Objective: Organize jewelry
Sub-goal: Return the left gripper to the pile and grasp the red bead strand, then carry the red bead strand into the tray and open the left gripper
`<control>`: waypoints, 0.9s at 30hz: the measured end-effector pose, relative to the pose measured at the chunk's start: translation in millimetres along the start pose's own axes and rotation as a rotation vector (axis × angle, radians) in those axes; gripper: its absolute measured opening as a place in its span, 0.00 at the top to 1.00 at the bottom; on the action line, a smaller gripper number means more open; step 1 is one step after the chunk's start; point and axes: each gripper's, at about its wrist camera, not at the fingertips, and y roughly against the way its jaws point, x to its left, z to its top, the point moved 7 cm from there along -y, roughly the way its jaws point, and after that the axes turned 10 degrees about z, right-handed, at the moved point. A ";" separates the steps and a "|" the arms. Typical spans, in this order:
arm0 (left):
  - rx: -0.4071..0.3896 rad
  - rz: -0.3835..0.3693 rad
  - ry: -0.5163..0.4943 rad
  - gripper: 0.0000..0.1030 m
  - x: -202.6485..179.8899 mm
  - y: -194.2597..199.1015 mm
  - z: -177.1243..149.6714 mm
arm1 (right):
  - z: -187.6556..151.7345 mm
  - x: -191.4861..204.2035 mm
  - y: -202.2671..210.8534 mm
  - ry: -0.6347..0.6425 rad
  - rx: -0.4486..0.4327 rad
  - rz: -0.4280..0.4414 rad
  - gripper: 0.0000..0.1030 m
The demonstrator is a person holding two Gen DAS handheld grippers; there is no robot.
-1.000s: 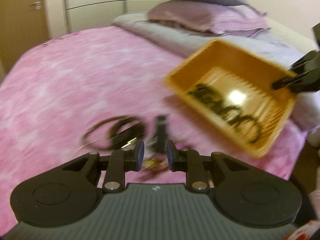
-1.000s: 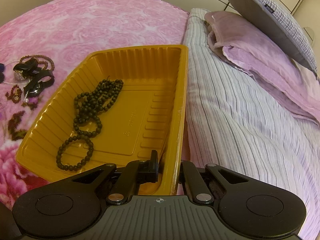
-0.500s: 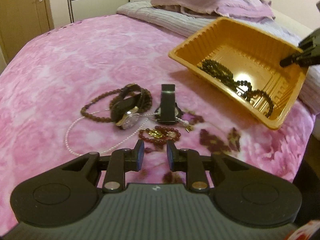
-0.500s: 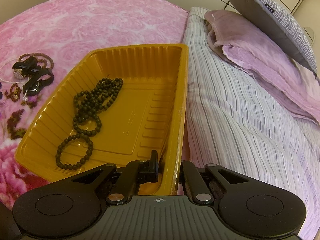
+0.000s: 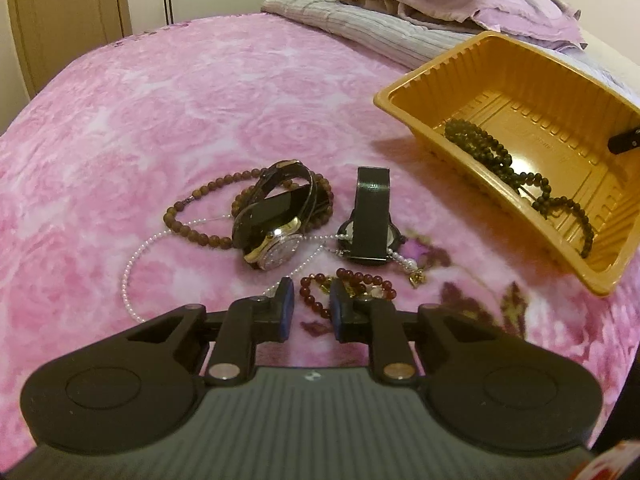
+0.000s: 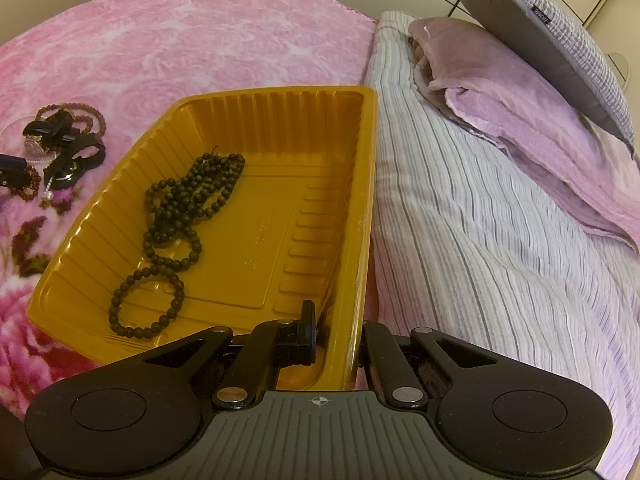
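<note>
Jewelry (image 5: 304, 232): tangled watches, brown, red and pearl bead strands.

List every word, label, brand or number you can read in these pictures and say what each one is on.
"HOME", reading uncertain because it is small and turned sideways: dark tag on the grey pillow.
Embossed marking on the floor of the yellow tray: too faint to read.
Dial of the silver watch: markings too small to read.
Small marking on the black watch strap: illegible.
Nothing else bears text.
</note>
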 end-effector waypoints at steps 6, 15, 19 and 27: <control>0.001 -0.011 -0.018 0.96 0.2 6.3 -2.6 | 0.3 0.8 -0.3 -0.003 0.002 -0.003 0.95; -0.097 -0.039 -0.021 0.96 7.2 50.6 22.2 | 1.0 0.4 0.7 0.000 0.001 -0.004 0.95; -0.148 -0.064 -0.018 0.96 9.3 72.4 44.0 | 0.8 -0.3 1.1 -0.001 0.000 -0.005 0.95; -0.213 -0.112 -0.007 0.96 12.0 103.0 74.8 | 1.5 0.9 1.8 0.000 -0.001 -0.005 0.95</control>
